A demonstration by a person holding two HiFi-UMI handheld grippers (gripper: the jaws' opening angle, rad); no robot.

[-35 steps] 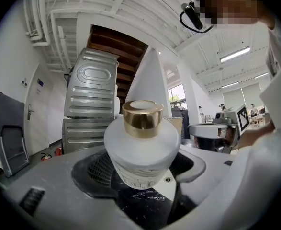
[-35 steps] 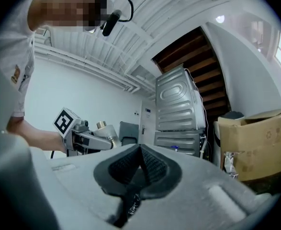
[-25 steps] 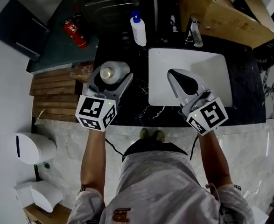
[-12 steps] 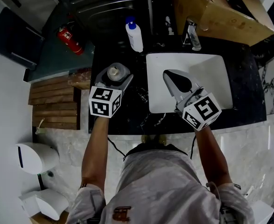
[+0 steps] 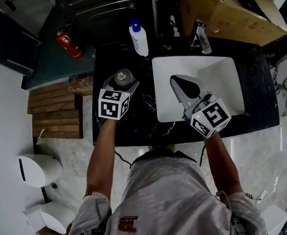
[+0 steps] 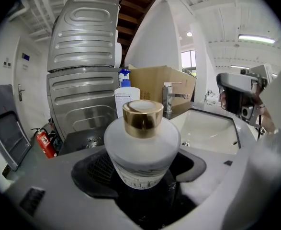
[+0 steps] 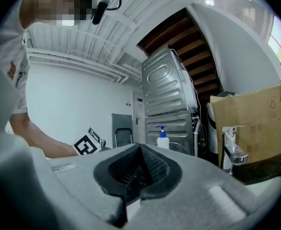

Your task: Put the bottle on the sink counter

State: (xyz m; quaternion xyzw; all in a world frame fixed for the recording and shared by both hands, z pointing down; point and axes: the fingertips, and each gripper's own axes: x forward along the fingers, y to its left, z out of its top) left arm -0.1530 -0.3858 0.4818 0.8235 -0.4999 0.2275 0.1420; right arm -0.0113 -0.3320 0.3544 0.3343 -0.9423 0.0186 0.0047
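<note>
A frosted white bottle [image 5: 124, 76] with a gold cap [image 6: 142, 118] stands upright between the jaws of my left gripper [image 5: 123, 82], which is shut on it. The bottle is over the left part of the black marble sink counter [image 5: 143, 126]; in the left gripper view the bottle's [image 6: 141, 152] base is at the dark stone, between the two pads of the left gripper [image 6: 141, 174]. My right gripper [image 5: 183, 83] hovers over the white sink basin [image 5: 221, 72], jaws shut with nothing in them. In its own view the right gripper [image 7: 136, 170] has its pads closed together.
A white pump bottle with a blue top [image 5: 139, 37] stands at the counter's back. A chrome tap [image 5: 202, 35] and a cardboard box [image 5: 221, 9] are behind the basin. Left of the counter lie a wooden slatted board [image 5: 55, 111] and a red fire extinguisher [image 5: 67, 43].
My left gripper has carried the bottle forward and a little right, from the counter's left edge to over the counter. The right gripper has barely moved.
</note>
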